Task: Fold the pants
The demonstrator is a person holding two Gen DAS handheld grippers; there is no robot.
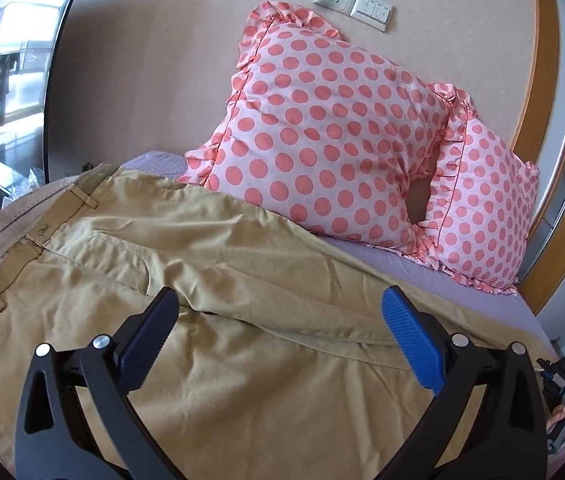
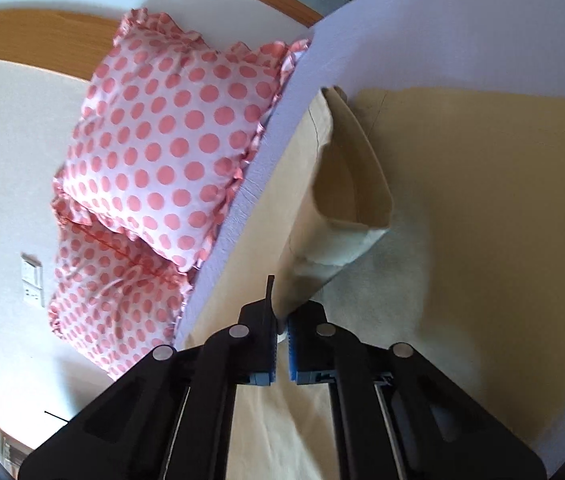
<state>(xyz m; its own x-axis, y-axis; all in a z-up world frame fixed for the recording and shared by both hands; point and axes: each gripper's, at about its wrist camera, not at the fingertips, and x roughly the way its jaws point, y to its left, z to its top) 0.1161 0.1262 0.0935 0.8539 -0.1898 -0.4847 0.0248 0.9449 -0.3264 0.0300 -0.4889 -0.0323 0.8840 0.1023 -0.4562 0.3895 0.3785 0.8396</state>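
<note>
While the khaki pants [image 1: 210,264] are lying spread across the lilac-sheeted bed [image 1: 462,276], waistband toward the window side, the left gripper [image 1: 280,332] is hovering just above the cloth w/ its blue pads [image 1: 410,332] standing wide apart, nothing between them. The right gripper [image 2: 280,336] is pinching a fold of the pants [image 2: 322,216], fingers nearly closed on the fabric, and that lifted bit is hanging open like a pouch, pale lining showing inside. Two pink polka-dot pillows [image 1: 322,132] are leaning against the beige wall, near the pants' far edge. A socket & switch plate [image 1: 354,0] are sitting on the wall above them.
</note>
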